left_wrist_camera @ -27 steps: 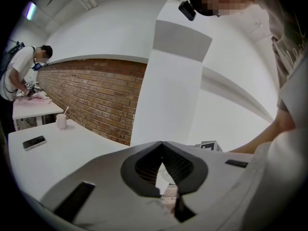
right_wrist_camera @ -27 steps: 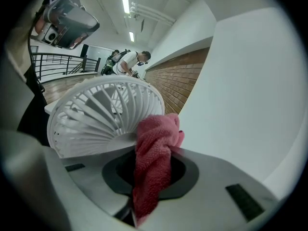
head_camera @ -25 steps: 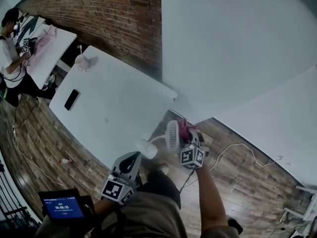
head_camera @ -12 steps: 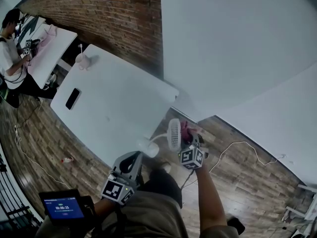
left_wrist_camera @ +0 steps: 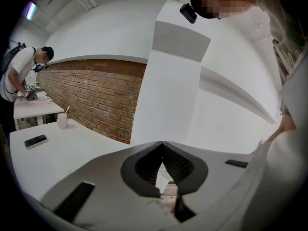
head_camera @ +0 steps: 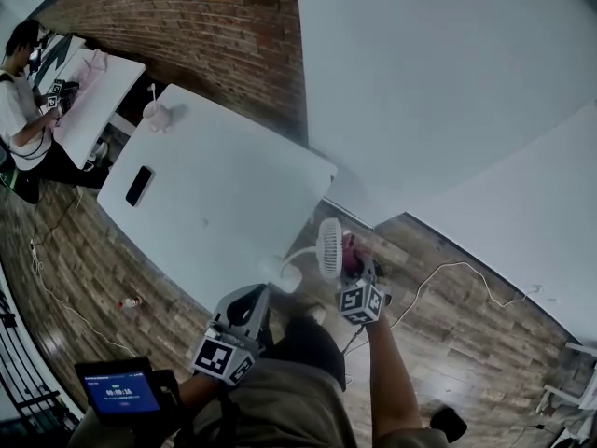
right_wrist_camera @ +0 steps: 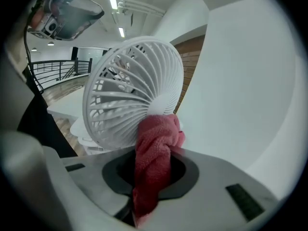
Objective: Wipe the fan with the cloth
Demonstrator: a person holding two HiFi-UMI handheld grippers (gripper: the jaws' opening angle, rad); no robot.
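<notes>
A small white fan [head_camera: 327, 247] stands on its round base [head_camera: 280, 275] at the near corner of the white table [head_camera: 215, 203]. Its ribbed grille [right_wrist_camera: 130, 95] fills the right gripper view. My right gripper [head_camera: 353, 259] is shut on a bunched red cloth [right_wrist_camera: 154, 153]. The cloth [head_camera: 349, 248] presses against the lower part of the grille near its hub. My left gripper [head_camera: 244, 308] hangs below the table edge, shut with nothing in it. In the left gripper view the left gripper [left_wrist_camera: 162, 167] shows its jaws closed together.
On the table lie a dark phone [head_camera: 138, 186] and a pale cup with a straw [head_camera: 155, 114] at its far end. A person [head_camera: 23, 110] works at a second table [head_camera: 93, 91] to the far left. A brick wall [head_camera: 187, 26] and a cable [head_camera: 457, 273] on the wooden floor are nearby.
My right gripper has sunk a little with the cloth, sliding it down the fan's grille. The left gripper has stayed where it was.
</notes>
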